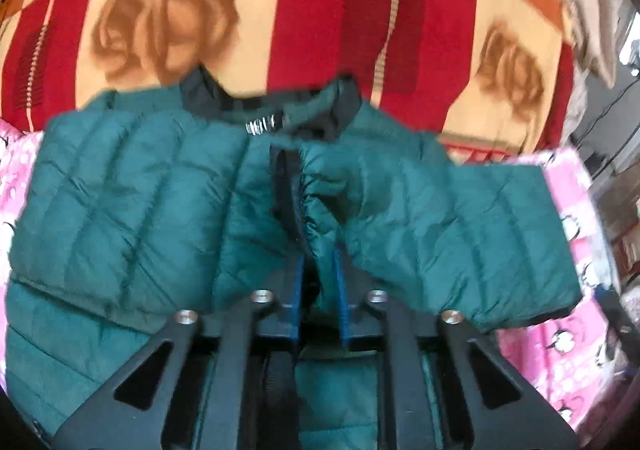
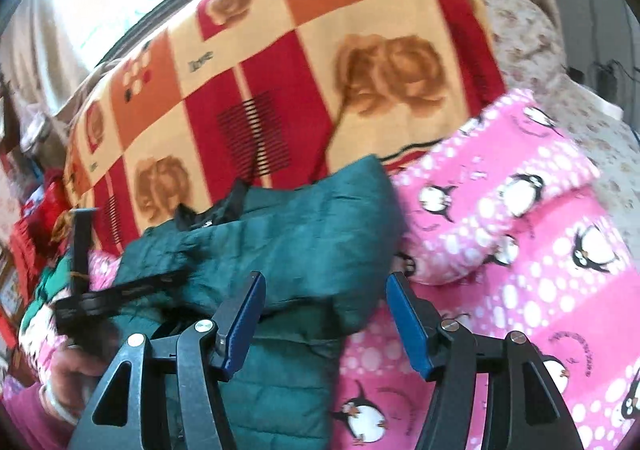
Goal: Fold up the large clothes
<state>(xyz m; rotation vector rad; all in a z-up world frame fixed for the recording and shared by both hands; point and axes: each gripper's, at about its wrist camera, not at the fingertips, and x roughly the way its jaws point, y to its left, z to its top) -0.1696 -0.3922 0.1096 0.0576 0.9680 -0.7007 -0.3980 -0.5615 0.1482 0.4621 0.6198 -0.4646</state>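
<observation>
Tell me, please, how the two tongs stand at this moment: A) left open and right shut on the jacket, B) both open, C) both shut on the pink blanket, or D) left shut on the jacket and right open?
D: the left tongs pinch a fold of the green jacket between their blue pads, while the right tongs are spread wide, gripping nothing.

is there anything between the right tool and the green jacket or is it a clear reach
Nothing visible stands in the way. The right tool is open, its blue fingers already over the green jacket on the pink penguin blanket. The left tool is shut on the jacket's fabric off to the left.
</observation>
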